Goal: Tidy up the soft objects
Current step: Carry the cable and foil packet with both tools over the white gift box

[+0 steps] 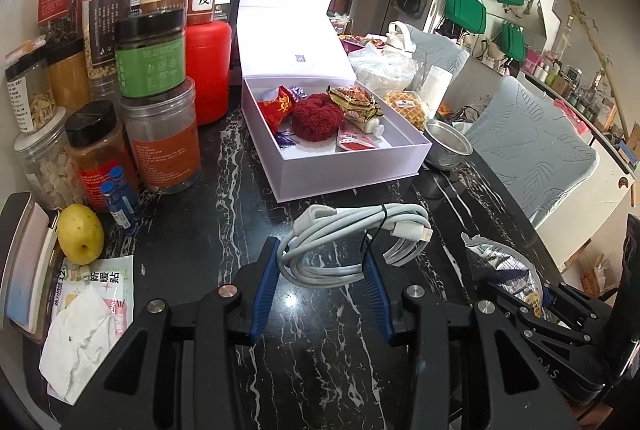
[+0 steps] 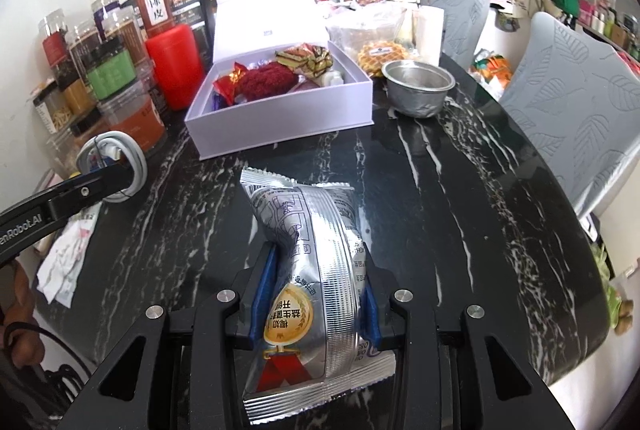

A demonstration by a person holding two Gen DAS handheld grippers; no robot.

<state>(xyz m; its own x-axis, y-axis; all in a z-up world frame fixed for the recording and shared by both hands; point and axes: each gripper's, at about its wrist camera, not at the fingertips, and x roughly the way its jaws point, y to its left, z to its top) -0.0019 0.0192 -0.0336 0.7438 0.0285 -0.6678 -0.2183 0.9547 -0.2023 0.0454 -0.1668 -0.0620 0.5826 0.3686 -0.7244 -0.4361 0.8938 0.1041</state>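
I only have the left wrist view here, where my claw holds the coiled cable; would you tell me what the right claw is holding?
Observer: The right claw is shut on a silver foil packet, pinched around its middle.
Operator: Thank you. Is the packet hanging free or still on the table?
Observer: Its top end sticks out past the fingertips above the black marble table; whether its lower end touches anything, I cannot tell.
Operator: Is there space left in the box?
Observer: The white box already holds a red fuzzy item and wrapped snacks, with little bare floor showing from this side.
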